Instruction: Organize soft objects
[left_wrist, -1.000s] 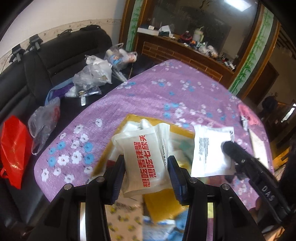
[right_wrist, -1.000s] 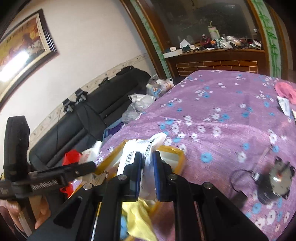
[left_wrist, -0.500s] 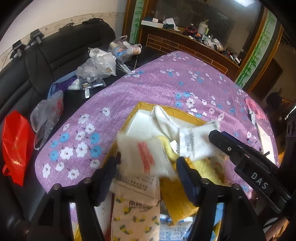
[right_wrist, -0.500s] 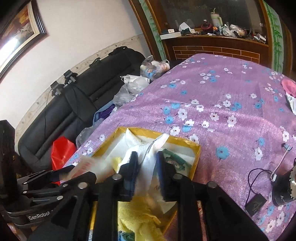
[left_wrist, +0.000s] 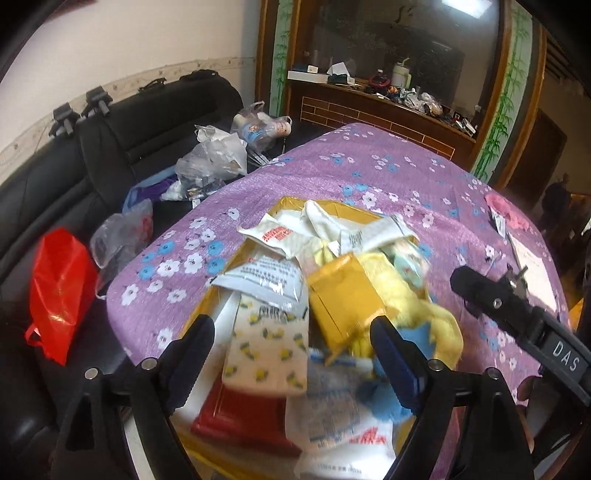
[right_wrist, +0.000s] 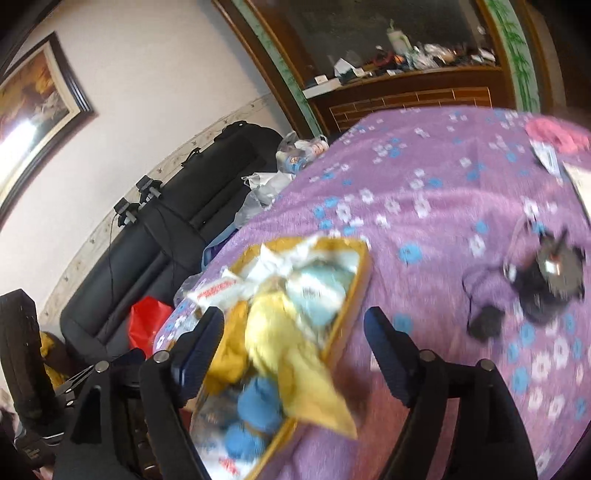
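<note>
Right view blurred; tray (left_wrist: 218, 275) near end cut off. Both grippers (left_wrist: 291, 332) (right_wrist: 293, 326) opening wide, gripping nothing. Tray's long axis runs away from the cameras.

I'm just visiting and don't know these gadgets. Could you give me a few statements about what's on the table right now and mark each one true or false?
1. The soft packets lie piled in a yellow box. True.
2. The left gripper is clamped on a white packet. False: its jaws are opening and nothing is pinched between them; the lemon-print packet lies loose below.
3. The table is covered by a purple flowered cloth. True.
4. The right gripper is holding the yellow cloth. False: its jaws are opening, and the cloth lies in the box without being pinched.
5. A red bag sits on the table. False: it rests on the black sofa beside the table.
</note>
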